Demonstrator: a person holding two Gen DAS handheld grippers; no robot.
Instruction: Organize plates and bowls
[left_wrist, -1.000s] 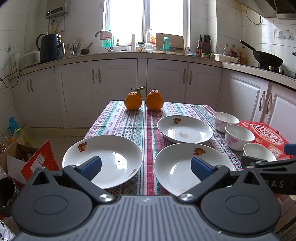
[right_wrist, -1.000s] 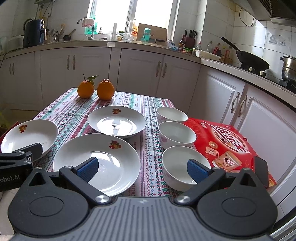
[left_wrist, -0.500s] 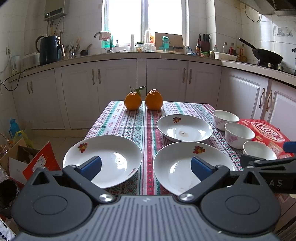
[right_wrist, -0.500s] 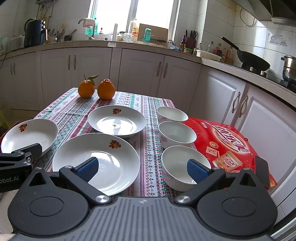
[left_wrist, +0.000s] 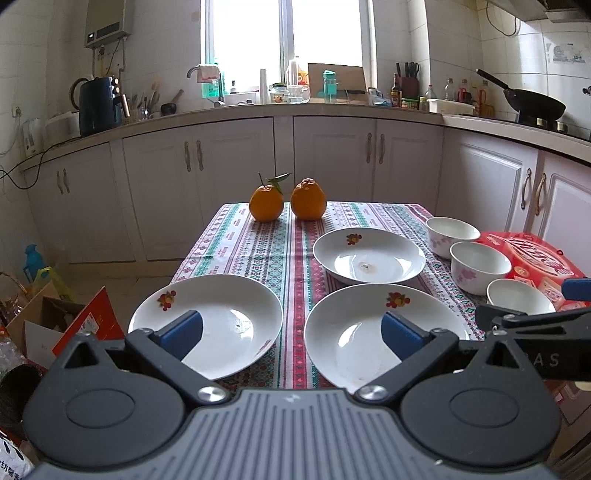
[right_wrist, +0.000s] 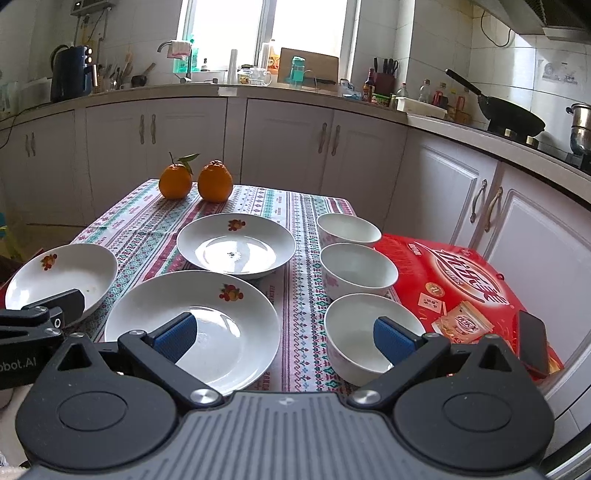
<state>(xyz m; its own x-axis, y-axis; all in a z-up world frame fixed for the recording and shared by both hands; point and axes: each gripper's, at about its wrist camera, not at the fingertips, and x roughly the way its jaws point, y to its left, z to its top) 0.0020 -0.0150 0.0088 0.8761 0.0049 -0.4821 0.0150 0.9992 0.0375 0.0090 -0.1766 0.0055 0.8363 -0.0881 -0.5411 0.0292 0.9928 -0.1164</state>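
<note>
Three plates and three bowls sit loose on the tabletop (right_wrist: 258, 201), none stacked yet, so judged as task start. Left plate (left_wrist: 221, 317) lies near the left edge; near plate (right_wrist: 221, 321) sits at the front centre; far plate (right_wrist: 236, 245) sits just behind it, rims close, contact unclear. Bowls run in a column along the right side: far bowl (right_wrist: 349, 229), middle bowl (right_wrist: 358, 269), near bowl (right_wrist: 354, 332), rims nearly touching. All plates and bowls look empty apart from small specks. Two oranges (right_wrist: 195, 181) sit at the far end, out of the way.

Left gripper (left_wrist: 291, 332) hovers low at the front edge, fingers spread wide, holding nothing, framing the gap between the left plate and the near plate. Right gripper (right_wrist: 284, 334) hovers likewise, fingers spread, empty, one over the near plate, one over the near bowl. Likely each hand is lined up to take its own group, left plates, right bowls. Red box (right_wrist: 465, 273) beside the bowls carries a phone (right_wrist: 532, 343) on top.
</note>
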